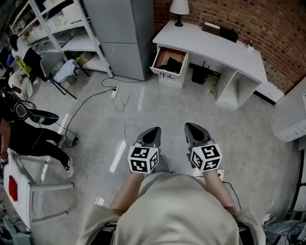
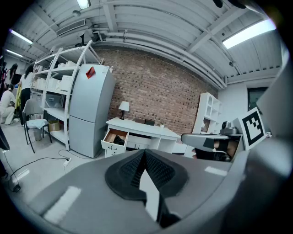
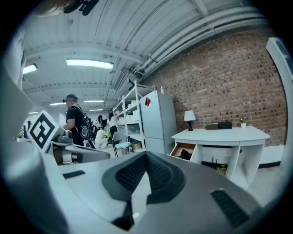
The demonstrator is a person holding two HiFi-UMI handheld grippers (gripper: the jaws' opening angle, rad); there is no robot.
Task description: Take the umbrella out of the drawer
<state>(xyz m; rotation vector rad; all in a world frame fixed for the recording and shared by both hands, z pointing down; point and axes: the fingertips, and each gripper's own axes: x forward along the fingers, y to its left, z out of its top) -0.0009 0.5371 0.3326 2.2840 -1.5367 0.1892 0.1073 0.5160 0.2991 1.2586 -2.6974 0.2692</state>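
Grey concrete floor (image 1: 158, 103) runs up to a red brick wall (image 1: 229, 14). From the left stand white shelving (image 1: 67, 28), a grey refrigerator (image 1: 119, 33) and a white desk (image 1: 224, 50) bearing a lamp (image 1: 179, 8). Its drawer (image 1: 167, 60) is pulled out, and the dark umbrella (image 1: 174, 64) lies inside, well apart from both tools. Nearer, the left gripper (image 1: 154, 130) and the right gripper (image 1: 190, 126) hover side by side over the floor, each claw pressed together on nothing.

Setting: lab-type workspace. Brick wall (image 1: 229, 16), metal shelving (image 1: 79, 42) with boxes, grey fridge (image 1: 119, 28), white desk (image 1: 215, 45), concrete floor (image 1: 191, 107), strip lights (image 3: 89, 63).
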